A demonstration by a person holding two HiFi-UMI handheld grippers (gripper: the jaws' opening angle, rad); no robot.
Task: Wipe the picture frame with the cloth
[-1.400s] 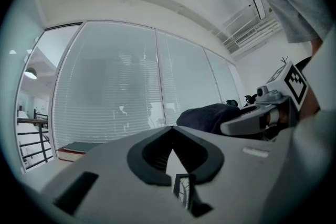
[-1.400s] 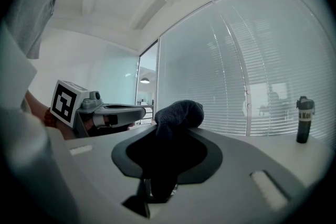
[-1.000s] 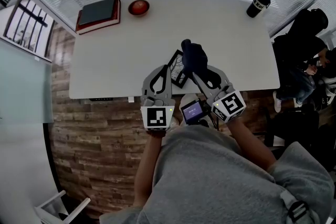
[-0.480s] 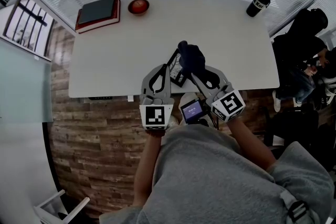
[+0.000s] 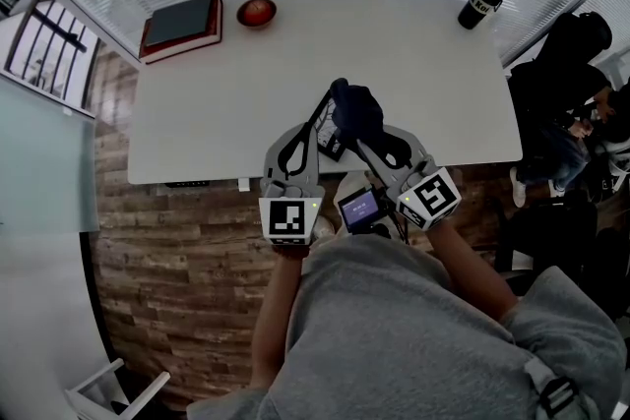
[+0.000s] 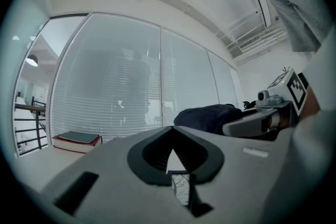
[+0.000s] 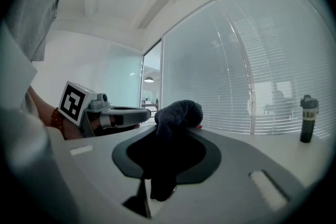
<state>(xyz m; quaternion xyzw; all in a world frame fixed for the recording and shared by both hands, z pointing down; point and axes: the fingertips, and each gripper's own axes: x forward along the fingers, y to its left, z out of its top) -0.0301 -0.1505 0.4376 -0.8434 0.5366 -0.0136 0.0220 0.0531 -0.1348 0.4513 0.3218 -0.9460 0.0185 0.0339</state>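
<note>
Dark cloth (image 5: 356, 108) clenched in right tongs (image 5: 360, 135) | apparently atop frame (image 5: 333, 145) | left tongs (image 5: 316, 125) clenching frame

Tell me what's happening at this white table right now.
A person holds a gripper in each hand at the near edge of the white table. The left gripper is shut on a small dark-rimmed picture frame. The right gripper is shut on a dark blue cloth, bunched against the frame's top. Wiping looks under way.
</note>
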